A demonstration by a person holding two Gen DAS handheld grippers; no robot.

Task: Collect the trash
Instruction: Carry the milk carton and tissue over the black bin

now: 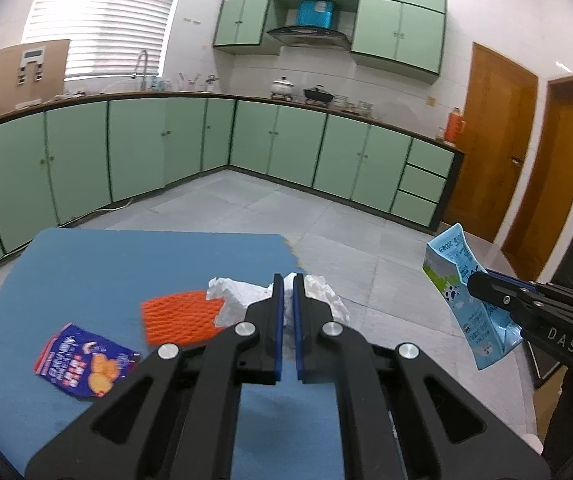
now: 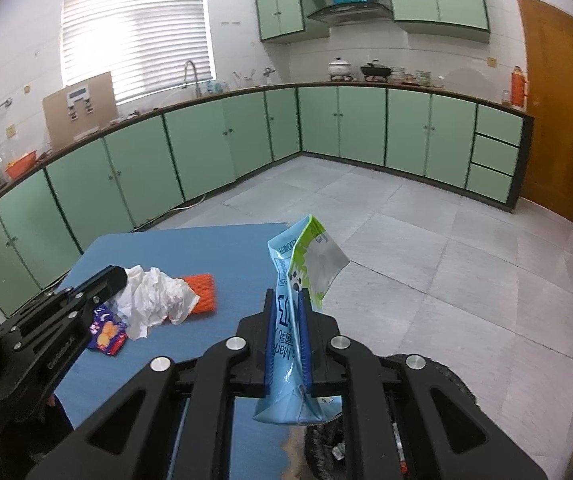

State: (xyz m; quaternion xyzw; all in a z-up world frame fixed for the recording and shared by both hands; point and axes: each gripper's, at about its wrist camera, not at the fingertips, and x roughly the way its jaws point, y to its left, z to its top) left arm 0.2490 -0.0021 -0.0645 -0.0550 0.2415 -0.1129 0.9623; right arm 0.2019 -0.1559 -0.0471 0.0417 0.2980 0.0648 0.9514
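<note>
- Two handheld grippers are up over a blue table (image 1: 126, 264) in a kitchen lined with pale green cabinets (image 1: 134, 148), and each has a piece of rubbish pinched in it.
- Furthest left on the table lies a blue and red snack wrapper (image 1: 82, 362), flat on the blue surface, printed with round biscuits.
- Just right of it sits an orange foam net (image 1: 180, 314), also flat on the table; from the left wrist view one corner of it disappears behind the white paper.
- Next comes the left gripper (image 1: 288, 280), its blue-padded fingers drawn almost together on a crumpled white tissue (image 1: 238, 300). From the right wrist view the tissue (image 2: 154, 300) hangs in a loose wad from the gripper's tip, above the wrapper (image 2: 107, 333) and the net (image 2: 203, 294).
- To the right, beyond the table's torn edge, the right gripper (image 2: 286, 300) has its fingers narrowed onto a flattened light blue milk carton (image 2: 290, 344). The carton stands roughly upright between the pads, its green and white top poking up past the fingertips and its crushed base hanging below them.
- From the left wrist view the same carton (image 1: 466, 292) is clear of the table, out over the grey tiled floor (image 1: 366, 232).
- At the far right are brown wooden doors (image 1: 490, 136).
</note>
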